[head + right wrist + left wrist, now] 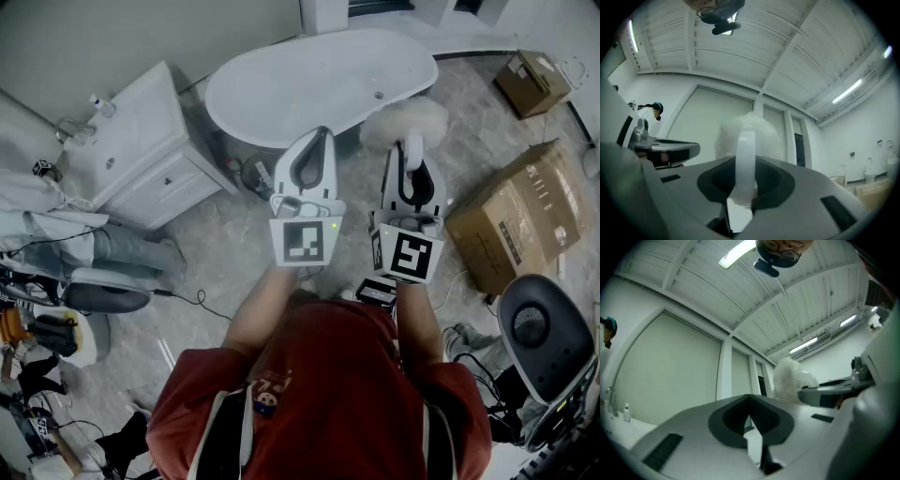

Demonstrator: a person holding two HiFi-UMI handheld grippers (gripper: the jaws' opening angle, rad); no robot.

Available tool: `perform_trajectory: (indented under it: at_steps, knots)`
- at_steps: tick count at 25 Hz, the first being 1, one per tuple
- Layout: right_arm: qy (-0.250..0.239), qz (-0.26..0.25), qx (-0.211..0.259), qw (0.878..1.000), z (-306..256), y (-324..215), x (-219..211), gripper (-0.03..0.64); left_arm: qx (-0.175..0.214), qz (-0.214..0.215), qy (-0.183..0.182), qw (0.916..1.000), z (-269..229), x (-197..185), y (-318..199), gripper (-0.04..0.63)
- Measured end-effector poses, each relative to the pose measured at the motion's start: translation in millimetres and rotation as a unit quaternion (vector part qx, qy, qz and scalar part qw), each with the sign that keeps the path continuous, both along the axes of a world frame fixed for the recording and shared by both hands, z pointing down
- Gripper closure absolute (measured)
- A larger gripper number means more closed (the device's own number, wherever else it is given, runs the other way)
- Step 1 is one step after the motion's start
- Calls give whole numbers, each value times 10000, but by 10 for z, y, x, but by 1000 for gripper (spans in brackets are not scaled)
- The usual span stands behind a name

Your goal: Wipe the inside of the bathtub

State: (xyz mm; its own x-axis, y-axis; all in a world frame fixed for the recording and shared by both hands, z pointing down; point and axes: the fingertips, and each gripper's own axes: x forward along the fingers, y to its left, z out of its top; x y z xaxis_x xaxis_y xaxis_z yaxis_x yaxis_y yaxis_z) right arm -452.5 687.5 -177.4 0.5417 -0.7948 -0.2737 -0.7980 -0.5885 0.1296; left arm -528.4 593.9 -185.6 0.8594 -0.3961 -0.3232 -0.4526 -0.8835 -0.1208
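The white oval bathtub (281, 89) stands on the tiled floor ahead of me, its inside bare. Both grippers are held up side by side short of it and tilted upward, so their own views show wall and ceiling. My right gripper (412, 142) (745, 161) is shut on the white handle (745, 159) of a fluffy white duster (405, 122) (750, 133), whose head sticks out past the jaws near the tub's right end. My left gripper (322, 133) (751, 399) is shut with nothing in it. The duster (790, 378) also shows in the left gripper view.
A white vanity cabinet (141, 150) stands left of the tub. Cardboard boxes (516, 225) (534, 80) lie to the right, with a dark office chair (544, 337) nearer me. A person's legs (122, 248) and cables are on the floor at left.
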Motion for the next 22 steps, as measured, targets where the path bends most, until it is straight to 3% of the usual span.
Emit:
perform_trajectory:
  at_steps: [22]
  knots:
    - [-515, -311, -12, 9982, 347, 613, 321, 523, -335, -126, -310, 9989, 279, 325, 679, 580]
